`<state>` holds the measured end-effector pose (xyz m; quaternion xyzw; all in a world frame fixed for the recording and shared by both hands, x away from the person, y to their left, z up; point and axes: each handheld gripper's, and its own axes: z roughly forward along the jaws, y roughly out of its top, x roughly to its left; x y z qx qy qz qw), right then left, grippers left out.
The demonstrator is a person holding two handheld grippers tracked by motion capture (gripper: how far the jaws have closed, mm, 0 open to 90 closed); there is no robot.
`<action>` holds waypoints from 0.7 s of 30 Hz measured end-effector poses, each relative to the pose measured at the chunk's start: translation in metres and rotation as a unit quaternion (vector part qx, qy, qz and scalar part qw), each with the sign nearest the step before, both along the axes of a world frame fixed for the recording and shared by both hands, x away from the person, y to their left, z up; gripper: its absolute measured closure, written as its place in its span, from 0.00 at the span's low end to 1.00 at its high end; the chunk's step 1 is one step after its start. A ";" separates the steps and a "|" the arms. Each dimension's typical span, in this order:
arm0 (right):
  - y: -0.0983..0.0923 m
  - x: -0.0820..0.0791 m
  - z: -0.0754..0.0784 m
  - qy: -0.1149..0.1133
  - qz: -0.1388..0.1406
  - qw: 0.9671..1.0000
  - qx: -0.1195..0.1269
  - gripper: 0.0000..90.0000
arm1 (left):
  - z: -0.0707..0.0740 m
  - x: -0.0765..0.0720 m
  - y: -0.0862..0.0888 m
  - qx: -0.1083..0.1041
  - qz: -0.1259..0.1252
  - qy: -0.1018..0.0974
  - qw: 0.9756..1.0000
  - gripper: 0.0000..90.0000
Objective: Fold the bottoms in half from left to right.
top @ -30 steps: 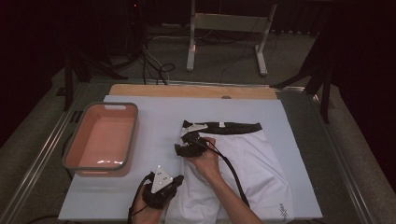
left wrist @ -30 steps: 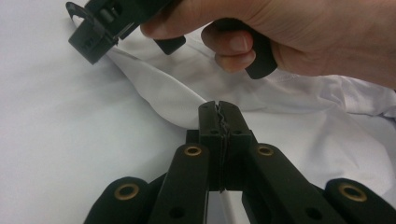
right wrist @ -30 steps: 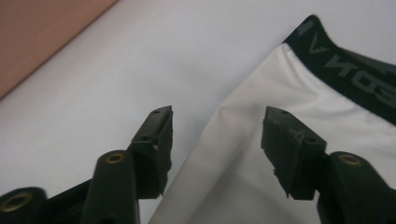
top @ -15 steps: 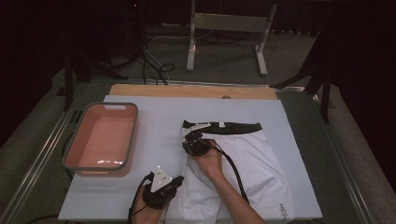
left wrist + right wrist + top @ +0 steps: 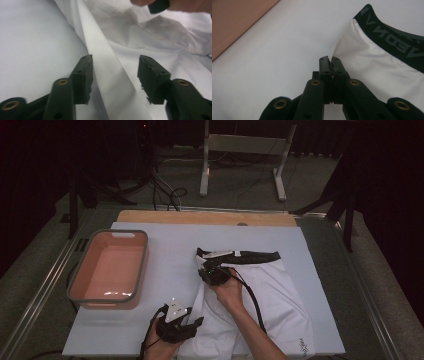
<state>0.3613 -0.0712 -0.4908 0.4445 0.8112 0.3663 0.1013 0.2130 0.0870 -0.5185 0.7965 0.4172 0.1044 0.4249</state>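
White shorts [image 5: 280, 295] with a black lettered waistband [image 5: 240, 256] lie flat on the white mat. My right gripper [image 5: 207, 270] is at their left edge just below the waistband, shut on the white fabric edge [image 5: 342, 47], which is pinched between the pads of the right gripper [image 5: 330, 60]. My left gripper [image 5: 192, 325] rests lower down at the shorts' left hem. Its jaws have just been opening and the left gripper [image 5: 115, 72] now stands open. A folded fabric edge [image 5: 105, 62] runs between the pads without being pressed.
A pink tub [image 5: 107, 270] sits on the mat's left side, and its rim shows as the pink tub [image 5: 237, 20] in the right gripper view. A wooden strip [image 5: 205, 217] borders the mat's far edge. Bare white mat [image 5: 165, 245] lies between tub and shorts.
The right gripper has shut on the shorts' left edge below the waistband. The left gripper's jaws have opened off the fabric at the hem. Neither hand has shifted much.
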 end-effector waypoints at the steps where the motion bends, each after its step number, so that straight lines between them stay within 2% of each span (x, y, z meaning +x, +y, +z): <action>1: -0.001 0.000 0.001 0.000 -0.002 1.000 0.001 0.99 | -0.001 0.000 0.000 -0.001 0.001 0.003 1.000 0.49; 3: -0.003 0.000 0.003 -0.003 -0.001 1.000 0.004 0.99 | -0.003 0.000 -0.001 -0.002 0.002 0.008 1.000 0.49; 6: -0.006 0.001 0.006 -0.005 -0.002 1.000 0.008 0.99 | -0.005 -0.001 -0.003 0.009 -0.003 0.011 1.000 0.49; 11: -0.012 0.002 0.009 -0.009 -0.008 1.000 0.010 0.99 | -0.006 -0.004 -0.006 0.006 -0.014 0.015 1.000 0.52; 13: -0.014 0.002 0.010 -0.009 -0.011 1.000 0.012 0.99 | -0.005 -0.006 -0.007 0.000 -0.027 0.017 1.000 0.58; 18: -0.020 0.004 0.012 -0.010 -0.019 1.000 0.012 0.99 | -0.002 -0.012 -0.013 -0.001 -0.073 0.014 0.997 0.88; 21: -0.025 0.005 0.013 -0.011 -0.023 1.000 0.013 0.99 | 0.000 -0.016 -0.018 -0.001 -0.094 0.014 0.995 0.93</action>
